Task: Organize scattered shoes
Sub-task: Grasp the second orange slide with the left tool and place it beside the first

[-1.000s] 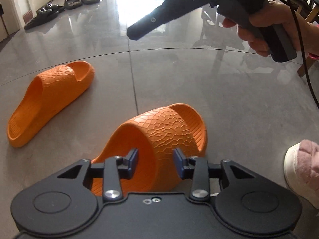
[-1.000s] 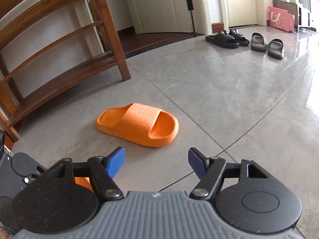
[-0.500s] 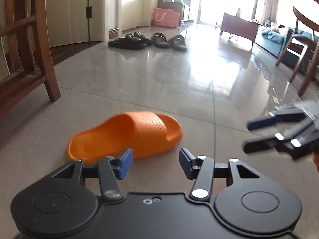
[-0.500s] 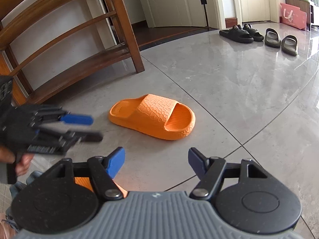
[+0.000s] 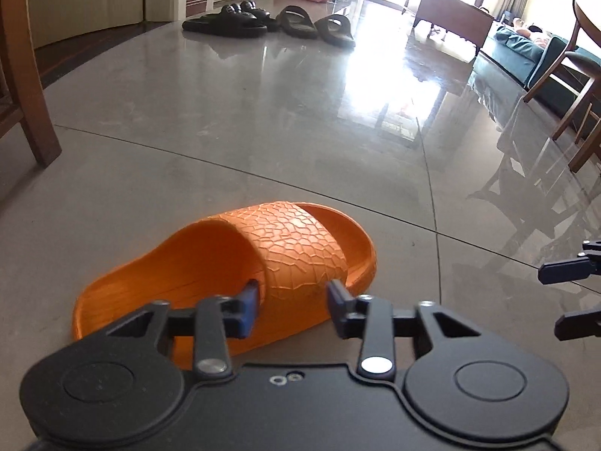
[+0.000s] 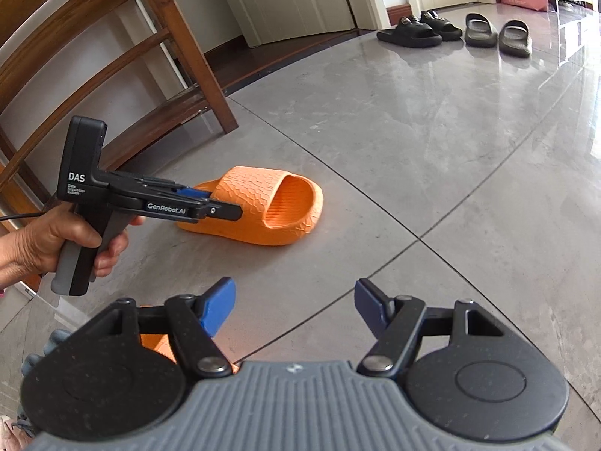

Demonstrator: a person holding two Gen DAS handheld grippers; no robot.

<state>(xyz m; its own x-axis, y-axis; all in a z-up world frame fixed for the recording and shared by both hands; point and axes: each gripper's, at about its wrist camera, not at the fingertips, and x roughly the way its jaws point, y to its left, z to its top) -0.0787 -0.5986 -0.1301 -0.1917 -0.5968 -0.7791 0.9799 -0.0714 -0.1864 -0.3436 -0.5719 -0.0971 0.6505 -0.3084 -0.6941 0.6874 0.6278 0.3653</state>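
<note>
An orange slipper (image 5: 293,248) with a cracked-pattern strap lies on the grey tiled floor, seen also in the right wrist view (image 6: 285,206). My left gripper (image 5: 293,293) straddles the strap's near side. One finger is inside the foot opening, the other outside, and the jaws are closing onto the strap. From the right wrist view, a hand holds that left gripper (image 6: 225,208) with its fingertips pinched at the strap. My right gripper (image 6: 295,300) is open, with nothing between its fingers. A second orange slipper (image 6: 157,342) shows just below its left finger.
Two pairs of dark slippers (image 5: 233,22) (image 5: 319,28) stand in a row by the far doorway. A wooden rack (image 6: 112,56) stands at the left and its leg (image 5: 30,75) is close by. Chair legs (image 5: 578,86) and a sofa (image 5: 526,49) are at the right.
The left gripper swung from one orange slipper to the other, came up to it, and its jaws narrowed around the strap. The right gripper stayed open and shifted slightly.
</note>
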